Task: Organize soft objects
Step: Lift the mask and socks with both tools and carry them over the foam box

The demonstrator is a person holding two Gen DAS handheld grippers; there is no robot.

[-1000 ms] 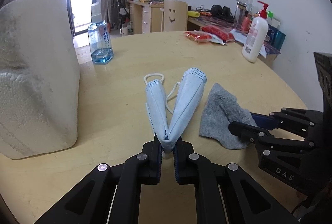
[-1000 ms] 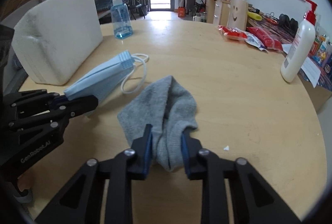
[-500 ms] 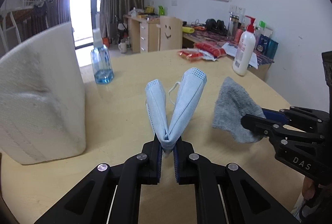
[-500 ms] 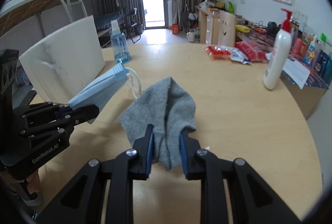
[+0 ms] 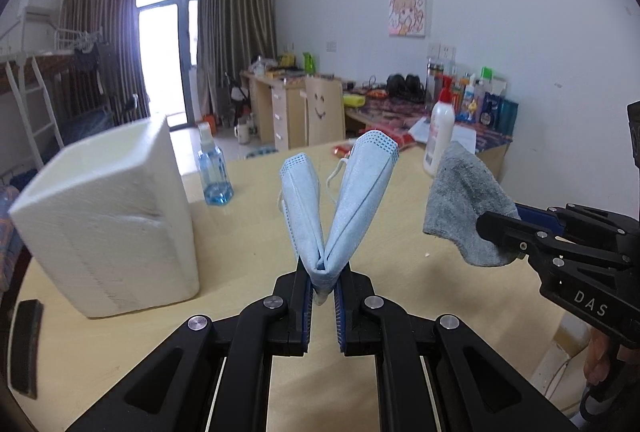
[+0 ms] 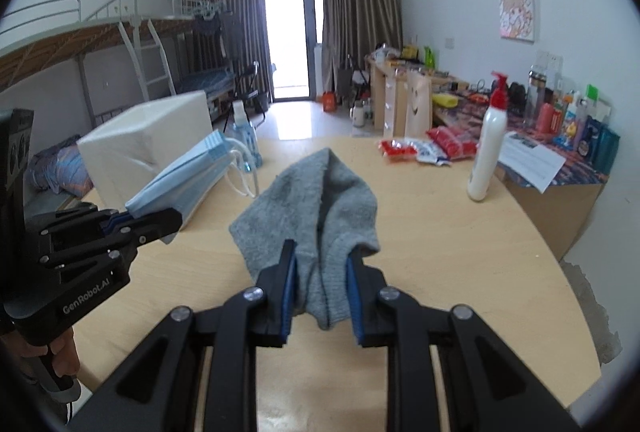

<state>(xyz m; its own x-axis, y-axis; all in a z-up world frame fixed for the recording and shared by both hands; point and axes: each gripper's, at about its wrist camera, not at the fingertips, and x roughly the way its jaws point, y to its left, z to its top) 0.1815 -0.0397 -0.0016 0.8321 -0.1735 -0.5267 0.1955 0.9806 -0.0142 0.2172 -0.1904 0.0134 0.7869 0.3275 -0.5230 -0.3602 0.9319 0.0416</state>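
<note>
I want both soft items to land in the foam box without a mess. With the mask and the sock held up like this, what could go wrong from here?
1. The left gripper pinches only the fold of the face mask; its loose ear loops could snag on the spray bottle or the rim of the white foam box.
2. The gray sock hangs bunched in the right gripper, so it might slip.

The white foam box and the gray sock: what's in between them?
In the right wrist view, the blue face mask, pinched in the left gripper, hangs between the white foam box and the gray sock held by the right gripper.
</note>
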